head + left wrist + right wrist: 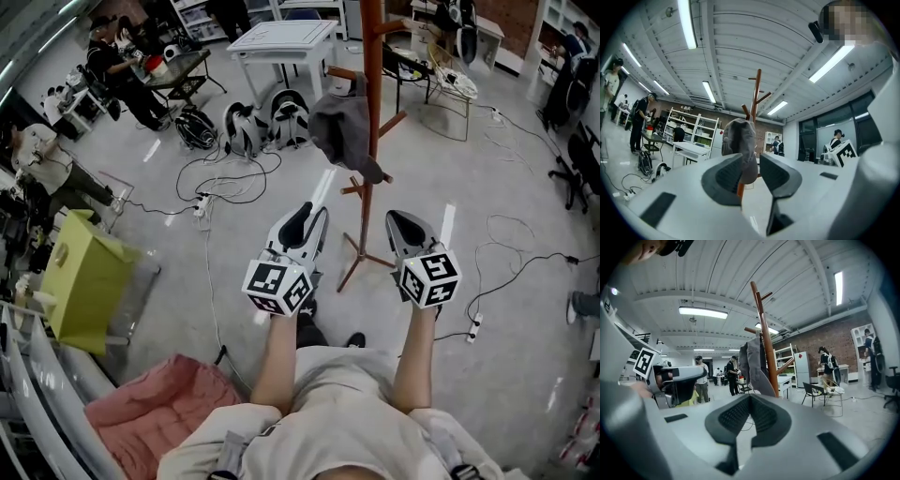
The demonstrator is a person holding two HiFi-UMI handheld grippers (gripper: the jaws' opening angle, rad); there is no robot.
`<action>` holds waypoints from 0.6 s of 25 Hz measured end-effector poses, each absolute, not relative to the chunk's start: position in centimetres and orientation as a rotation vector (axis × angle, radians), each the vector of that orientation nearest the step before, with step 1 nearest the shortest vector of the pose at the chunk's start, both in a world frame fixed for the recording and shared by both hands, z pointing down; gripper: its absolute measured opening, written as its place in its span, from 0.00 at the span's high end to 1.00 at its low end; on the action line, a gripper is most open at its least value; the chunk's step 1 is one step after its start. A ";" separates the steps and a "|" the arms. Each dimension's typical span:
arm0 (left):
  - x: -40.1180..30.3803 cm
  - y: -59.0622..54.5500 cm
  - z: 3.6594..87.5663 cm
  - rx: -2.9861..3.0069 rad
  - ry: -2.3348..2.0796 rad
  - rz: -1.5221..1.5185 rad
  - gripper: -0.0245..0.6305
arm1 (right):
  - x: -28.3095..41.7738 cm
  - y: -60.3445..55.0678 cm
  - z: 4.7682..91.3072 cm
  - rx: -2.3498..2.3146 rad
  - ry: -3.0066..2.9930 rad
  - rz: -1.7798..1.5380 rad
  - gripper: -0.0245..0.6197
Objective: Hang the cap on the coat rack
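A grey cap point(342, 131) hangs on a peg of the brown wooden coat rack point(373, 84), which stands on the floor in front of me. My left gripper point(305, 220) is held below and short of the cap, apart from it. In the left gripper view the cap point(739, 140) and rack pole point(757, 93) show beyond the left gripper point(757, 159), whose jaws stand apart with nothing between them. My right gripper point(405, 225) hovers right of the rack's base. In its own view the right gripper point(750, 401) is shut and empty, with cap point(752, 364) and rack point(764, 329) ahead.
A yellow-green box point(84, 281) and a pink cloth point(155, 403) lie at my left. Cables point(225, 183) and a power strip trail over the floor. A white table point(281, 42), black-and-white bags point(267, 122) and a chair point(450, 89) stand behind the rack. People work at the far left.
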State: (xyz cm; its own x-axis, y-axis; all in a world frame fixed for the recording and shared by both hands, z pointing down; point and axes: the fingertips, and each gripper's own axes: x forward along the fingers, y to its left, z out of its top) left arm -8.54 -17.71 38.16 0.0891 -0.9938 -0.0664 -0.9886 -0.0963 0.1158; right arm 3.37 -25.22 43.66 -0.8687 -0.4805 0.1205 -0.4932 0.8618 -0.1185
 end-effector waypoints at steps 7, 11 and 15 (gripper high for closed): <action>-8.7 -17.7 38.5 2.263 -2.100 -0.190 0.91 | 4.4 -25.8 44.2 0.785 -2.939 0.266 0.96; -8.9 -17.3 37.7 2.278 -2.119 -0.250 0.95 | 4.1 -26.1 44.4 0.764 -2.947 0.258 0.96; -9.3 -17.1 37.3 2.276 -2.115 -0.310 0.95 | 4.1 -26.1 44.8 0.762 -2.942 0.278 0.96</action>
